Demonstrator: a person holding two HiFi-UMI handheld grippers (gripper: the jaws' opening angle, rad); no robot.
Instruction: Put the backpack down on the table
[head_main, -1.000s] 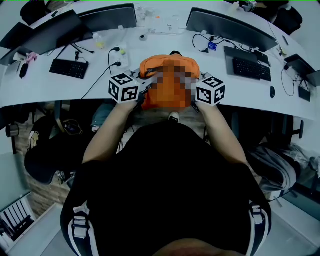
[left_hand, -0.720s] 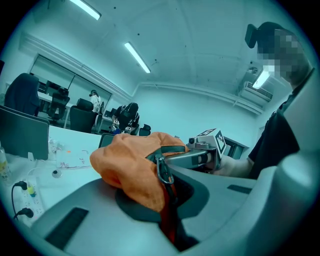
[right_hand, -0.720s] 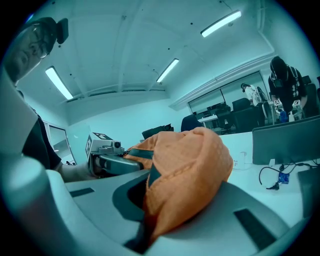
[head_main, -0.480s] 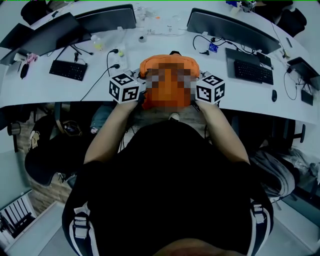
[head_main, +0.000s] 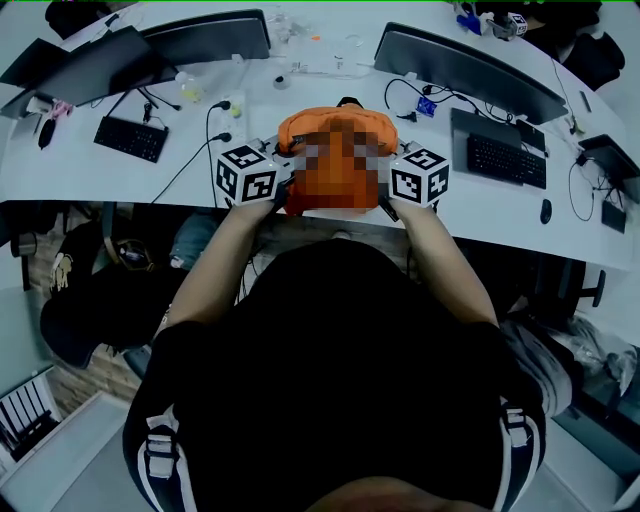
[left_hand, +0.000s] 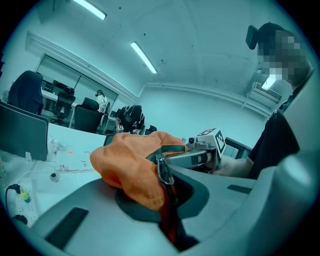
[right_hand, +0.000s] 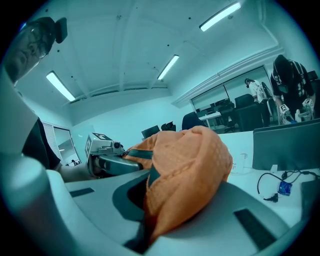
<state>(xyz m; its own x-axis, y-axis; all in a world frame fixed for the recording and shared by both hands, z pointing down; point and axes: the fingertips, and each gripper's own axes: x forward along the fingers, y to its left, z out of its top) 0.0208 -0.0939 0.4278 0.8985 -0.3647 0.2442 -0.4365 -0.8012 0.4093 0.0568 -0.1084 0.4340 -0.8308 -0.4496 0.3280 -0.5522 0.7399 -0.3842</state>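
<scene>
Nearest, the person's forearms reach to the near edge of the bench (head_main: 120, 185).

Left gripper (head_main: 284, 188): jaws clenched on orange cloth and a dark strap (left_hand: 167, 150) of the backpack (head_main: 335, 122). Right gripper (head_main: 388, 196): jaws clenched on cloth on the bag's other flank.

The backpack is over the near edge of the bench, at mid-length. No view shows whether its underside touches the bench.

Handling, as judged: the bag is soft, slack and probably light. The cloth bunches in both grips and bulges above them, so it will sag and slump once released. It is not fragile. The webbing strap is a firmer hold than loose cloth, and one grip per flank keeps it level.

Farther along the bench lie two keyboards (head_main: 130, 138) and loose cables. Monitors (head_main: 205, 35) stand along its far edge.
</scene>
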